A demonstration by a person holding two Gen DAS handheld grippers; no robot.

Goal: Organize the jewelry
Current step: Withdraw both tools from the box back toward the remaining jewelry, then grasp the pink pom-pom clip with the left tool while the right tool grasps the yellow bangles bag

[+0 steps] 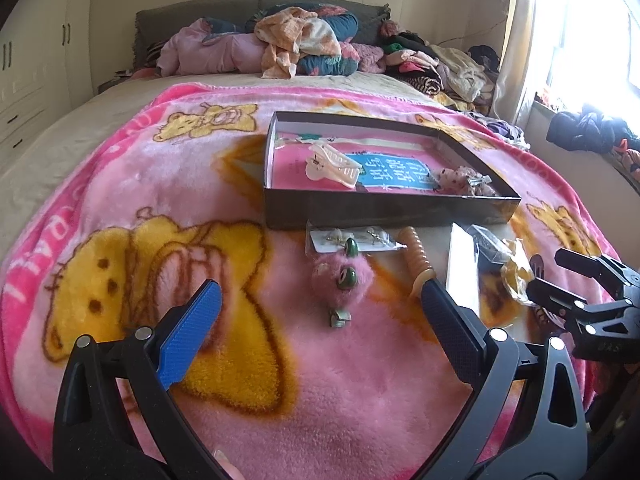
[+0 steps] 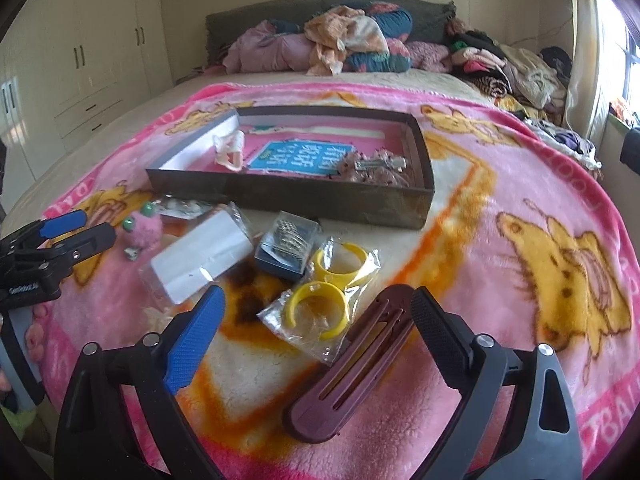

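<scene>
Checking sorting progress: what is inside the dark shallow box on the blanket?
Inside the dark shallow cardboard box lie a cream plastic claw clip, a frilly pink hair bow with a metal clip, and a pink-and-blue printed sheet. What lies beneath that sheet is hidden.

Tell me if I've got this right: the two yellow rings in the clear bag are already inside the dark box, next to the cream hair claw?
Not quite. The yellow rings in their clear bag lie on the blanket in front of the dark box, as the right wrist view shows. The cream hair claw is inside the box.
</scene>
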